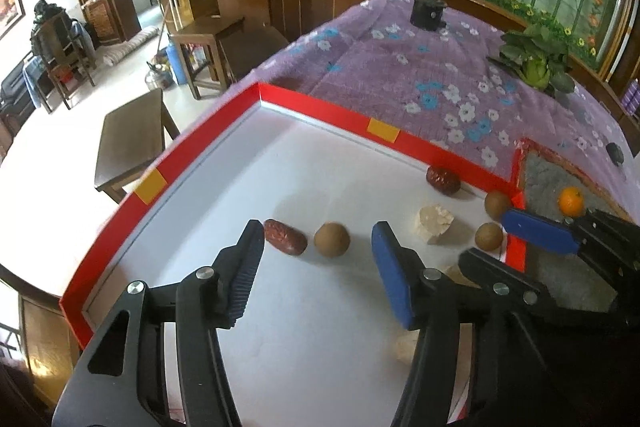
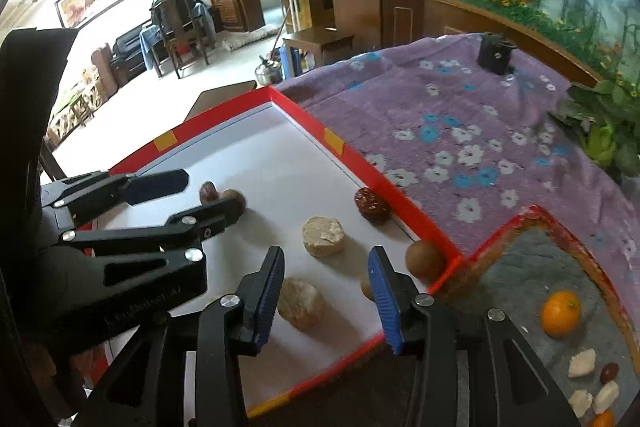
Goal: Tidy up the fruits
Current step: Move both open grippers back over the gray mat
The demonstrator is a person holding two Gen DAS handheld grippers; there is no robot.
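Note:
A white tray with a red rim [image 1: 328, 111] holds red dates [image 1: 286, 235] [image 1: 443, 180], round brown fruits [image 1: 331, 239] [image 1: 488, 236] [image 1: 497, 205] and pale lumps [image 1: 434, 223]. My left gripper [image 1: 316, 267] is open, just short of the near date and brown fruit. My right gripper [image 2: 326, 301] is open around a pale lump [image 2: 301, 303] without touching it; a second lump [image 2: 323, 235] and a brown fruit [image 2: 425, 259] lie beyond. The right gripper [image 1: 500, 239] also shows at the right of the left wrist view. A grey mat [image 2: 520, 267] holds an orange [image 2: 561, 313].
The tray and mat lie on a purple flowered cloth [image 2: 460, 131]. A black object [image 2: 495, 57] and a green plant [image 2: 604, 131] stand further back. On the mat near the orange are white pieces [image 2: 582, 363] and a small date [image 2: 609, 373]. Wooden stools [image 1: 132, 143] stand beyond the table edge.

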